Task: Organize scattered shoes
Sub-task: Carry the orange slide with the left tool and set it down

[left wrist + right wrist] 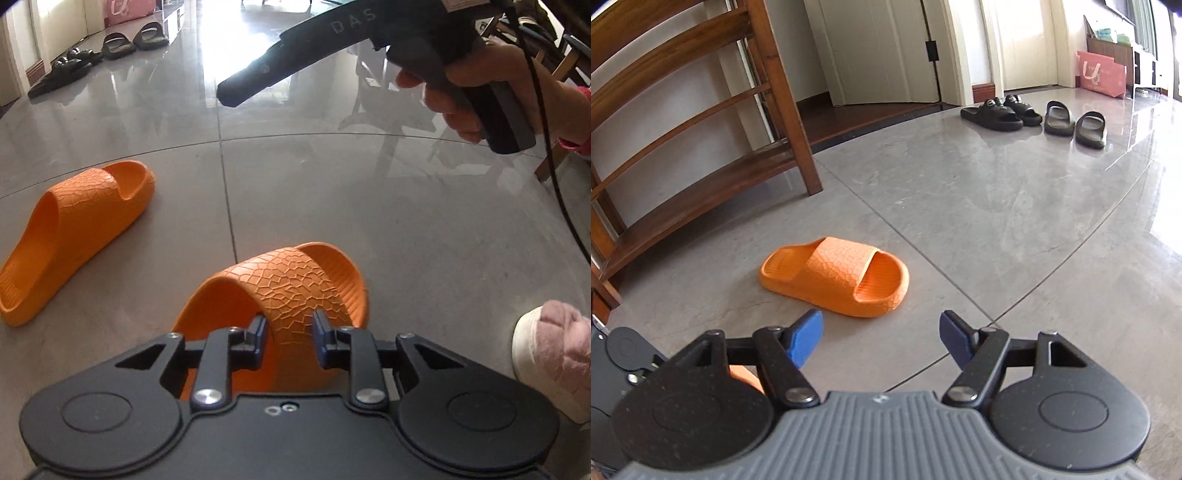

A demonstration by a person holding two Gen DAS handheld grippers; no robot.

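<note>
My left gripper [290, 326] is shut on the textured strap of an orange slipper [295, 280], whose sole runs down under the gripper body. The matching orange slipper [77, 229] lies on the grey floor to the left, toe pointing away; in the right wrist view this slipper [838, 275] sits just ahead of my right gripper [881, 339]. That gripper is open with nothing between its blue pads. A hand carries it above the floor at the top of the left wrist view.
Two pairs of black slippers [1034, 114] stand in a row by the far doorway. A wooden shelf rack [701, 129] stands at the left. A pink bag [1102, 74] leans at the back wall. A foot in a pink fluffy slipper [554, 358] stands at right.
</note>
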